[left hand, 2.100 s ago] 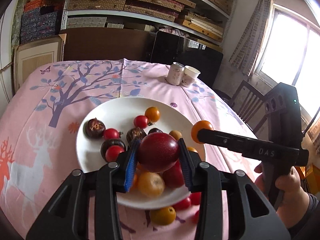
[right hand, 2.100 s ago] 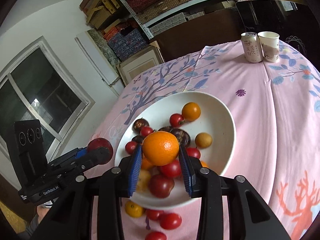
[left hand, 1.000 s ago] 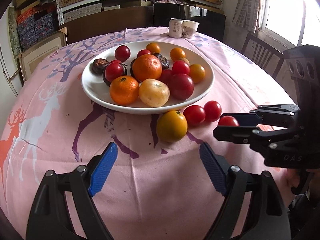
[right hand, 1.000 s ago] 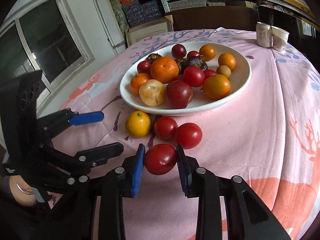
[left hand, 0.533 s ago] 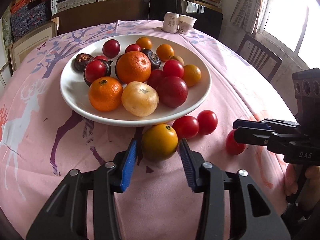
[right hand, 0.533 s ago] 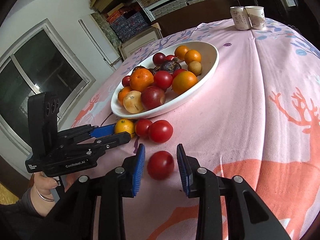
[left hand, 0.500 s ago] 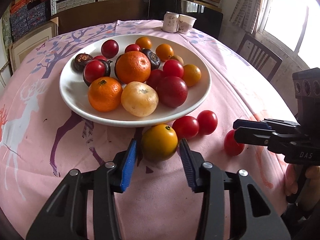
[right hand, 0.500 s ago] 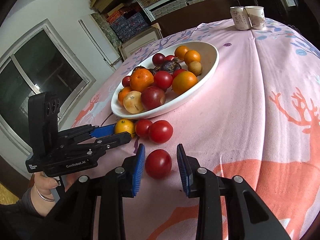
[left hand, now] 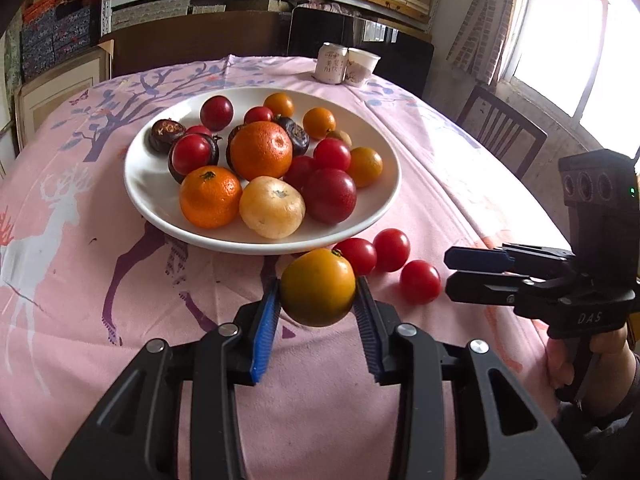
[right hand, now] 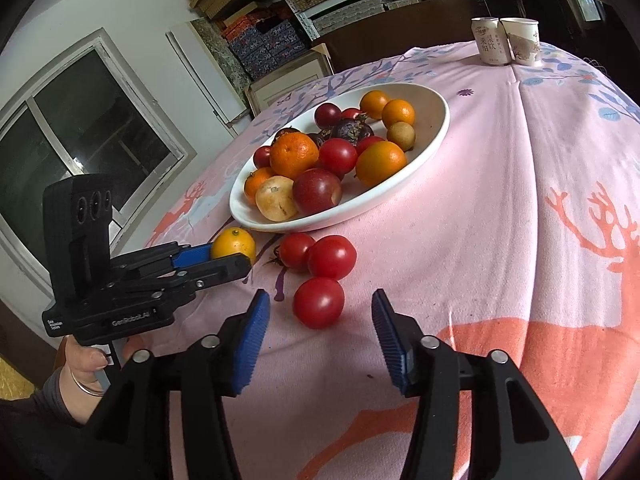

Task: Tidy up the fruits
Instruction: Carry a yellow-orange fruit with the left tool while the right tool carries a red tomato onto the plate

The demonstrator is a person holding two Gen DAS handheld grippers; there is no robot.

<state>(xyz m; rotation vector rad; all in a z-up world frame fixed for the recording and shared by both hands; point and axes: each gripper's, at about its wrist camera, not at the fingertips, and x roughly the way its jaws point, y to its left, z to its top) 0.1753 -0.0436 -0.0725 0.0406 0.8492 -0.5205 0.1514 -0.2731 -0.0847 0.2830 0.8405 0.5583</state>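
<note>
Left wrist: chair (left hand: 500, 128) visible; right wrist: dark window (right hand: 84, 120).

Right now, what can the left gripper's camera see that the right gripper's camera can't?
Only the left wrist view shows a wooden chair and a bright curtained window. Only the right wrist view shows a dark window and a wrist bangle. Both share the white plate of fruit, three red tomatoes, the can and cup, and the yellow fruit pinched in the left gripper.
</note>
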